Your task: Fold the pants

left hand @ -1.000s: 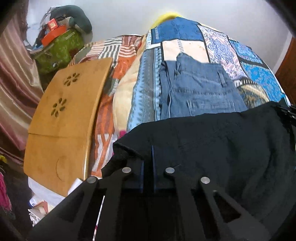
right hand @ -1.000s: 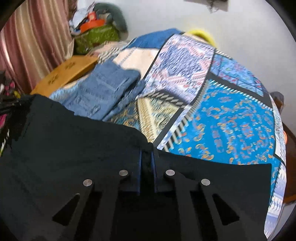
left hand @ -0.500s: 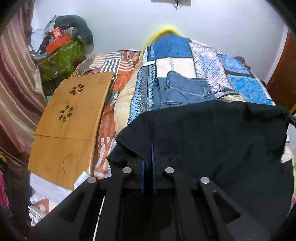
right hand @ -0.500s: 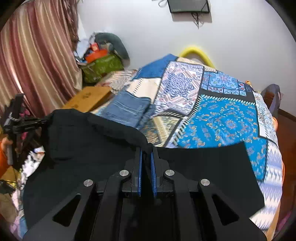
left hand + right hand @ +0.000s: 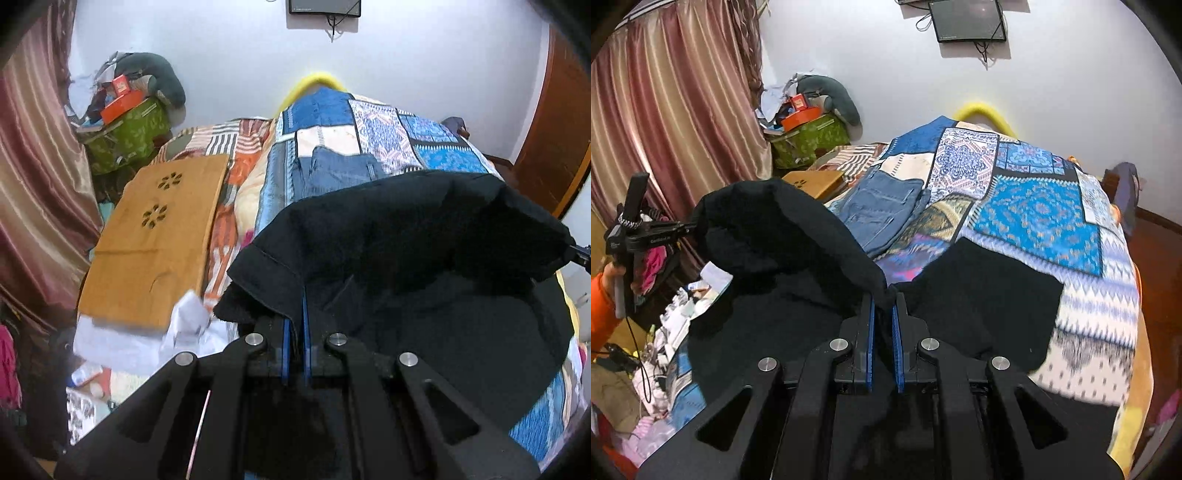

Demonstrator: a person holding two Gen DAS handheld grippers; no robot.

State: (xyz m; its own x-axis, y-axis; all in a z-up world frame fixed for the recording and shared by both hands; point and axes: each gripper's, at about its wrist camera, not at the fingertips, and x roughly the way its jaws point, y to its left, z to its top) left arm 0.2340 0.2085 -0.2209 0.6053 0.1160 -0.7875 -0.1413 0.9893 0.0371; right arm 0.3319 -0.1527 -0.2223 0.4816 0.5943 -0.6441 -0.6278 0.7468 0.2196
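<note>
Black pants (image 5: 424, 236) hang between my two grippers above the bed. My left gripper (image 5: 295, 317) is shut on one corner of the pants' edge. My right gripper (image 5: 882, 306) is shut on the other corner of the black pants (image 5: 783, 236). The cloth sags in a fold between them. A further part of the pants (image 5: 982, 284) lies flat on the quilt. The left gripper also shows in the right wrist view (image 5: 683, 225), held by a hand in an orange sleeve.
Folded blue jeans (image 5: 340, 171) (image 5: 882, 206) lie on the patchwork quilt (image 5: 1041, 218) behind the pants. A wooden lap table (image 5: 155, 240) sits at the bed's left. Curtains (image 5: 665, 110), a green box (image 5: 809, 140) and floor clutter (image 5: 668, 332) stand at the left.
Both grippers have risen and pulled back, lifting the black pants off the quilt. The held edge now arches higher and more of the room and wall shows.
</note>
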